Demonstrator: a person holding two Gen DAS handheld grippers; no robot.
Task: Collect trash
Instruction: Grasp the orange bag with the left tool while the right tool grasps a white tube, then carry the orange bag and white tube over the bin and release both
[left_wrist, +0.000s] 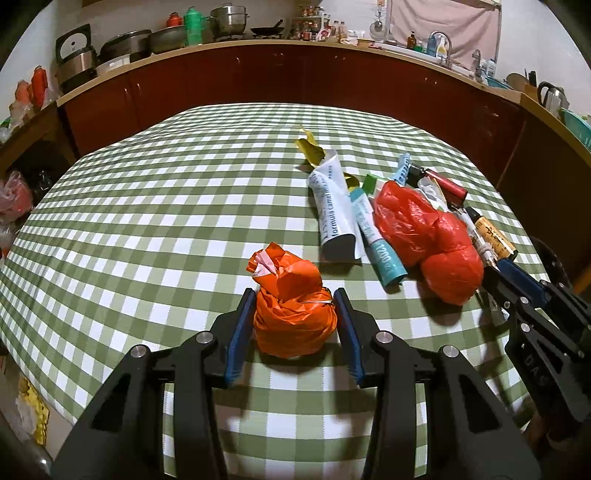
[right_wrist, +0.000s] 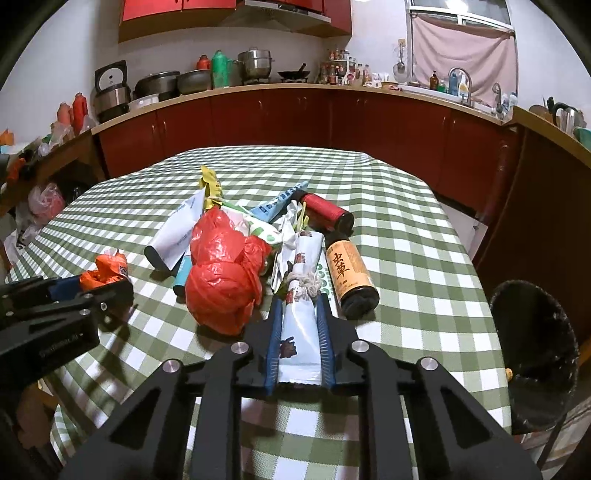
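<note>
Both grips looked set, so the step called for lifting straight off the worktop (right_wrist: 406, 236) and carrying to the black bin (right_wrist: 532, 354) at its right edge. Left tool (left_wrist: 295, 295) was half closed, pads against an orange bag wad (left_wrist: 293, 321). Right tool (right_wrist: 297, 302) was clamped narrow on a white rolled packet (right_wrist: 299, 325) beside the trash pile.

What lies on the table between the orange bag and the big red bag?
Two tubes: a white tube and a thinner teal-capped tube beside it, between the orange bag and red bag. The left wrist view shows this best.
</note>
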